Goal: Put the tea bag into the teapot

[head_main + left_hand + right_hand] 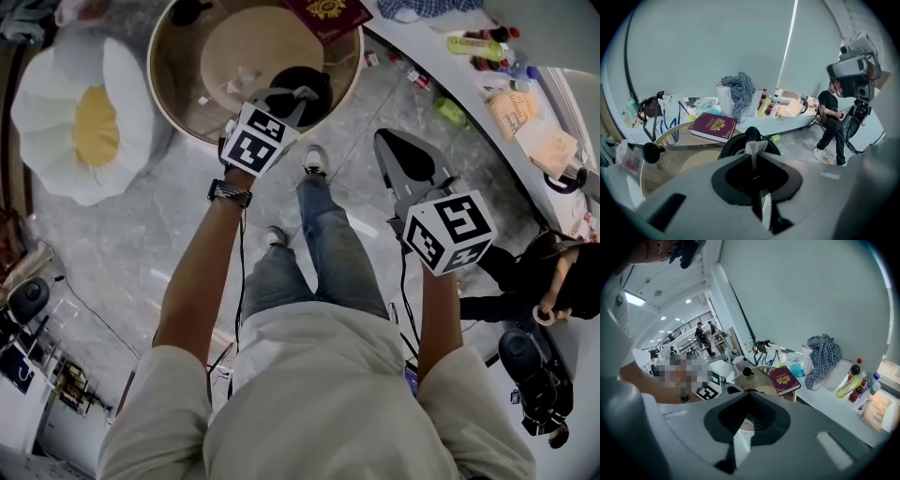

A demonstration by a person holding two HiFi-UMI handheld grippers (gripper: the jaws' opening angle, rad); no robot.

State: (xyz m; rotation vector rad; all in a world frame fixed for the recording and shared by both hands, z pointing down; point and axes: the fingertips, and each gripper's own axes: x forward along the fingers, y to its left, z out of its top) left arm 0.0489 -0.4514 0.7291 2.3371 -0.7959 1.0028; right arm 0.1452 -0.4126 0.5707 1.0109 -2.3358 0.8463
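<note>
- A flower-shaped cushion (pixel 84 112) sits at the far left, just beside the round glass table (pixel 164 94). It is outside the work and should not get in the way.
- The teapot (pixel 317 80) stands on the table's near side, close to the rim facing the person, probably to keep the reach short. Its mouth is open and dark, with bare glass around it.
- The left gripper (pixel 756 157) has its jaws pinched on the tea bag (pixel 756 146). The white bag sticks out past the jaw tips, right over the teapot's mouth and not yet inside.
- That gripper tilts downward, so the bag would likely fall in once the jaws part. The mouth is narrow, so a small drift sideways could catch the bag on the rim.
- A dark red book (pixel 328 14) lies on the table beyond the teapot, apart from it. It takes up the far side but not the way down into the pot.
- The right gripper (pixel 749 395) has its jaws together with nothing between them. It hangs over the floor to the right of the table, seemingly parked clear of the other arm.
- A long white counter (pixel 441 66) with bottles and a seated person (pixel 553 281) are at the far right, well apart.
</note>
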